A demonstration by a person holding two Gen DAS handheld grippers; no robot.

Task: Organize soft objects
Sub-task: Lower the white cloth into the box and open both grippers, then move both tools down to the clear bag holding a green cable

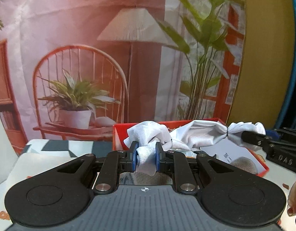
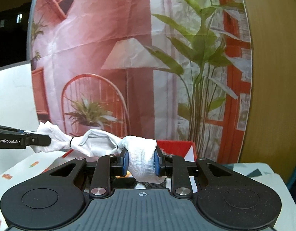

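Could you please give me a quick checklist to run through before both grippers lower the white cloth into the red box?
1. Left gripper shut on white cloth: ok.
2. Right gripper shut on its end: ok.
3. Cloth lifted off the table between them: ok.
4. Red box below the cloth: ok.
5. Free room inside the box: cannot tell; a printed card lies in it.

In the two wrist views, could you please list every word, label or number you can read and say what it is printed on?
"GenRobot.AI": white print on the black body of the other tongs, at the left edge of the right wrist view.
"DAS": uncertain, embossed upside down on the black tongs arm.
Dark print on the white card in the red box: too small to read.
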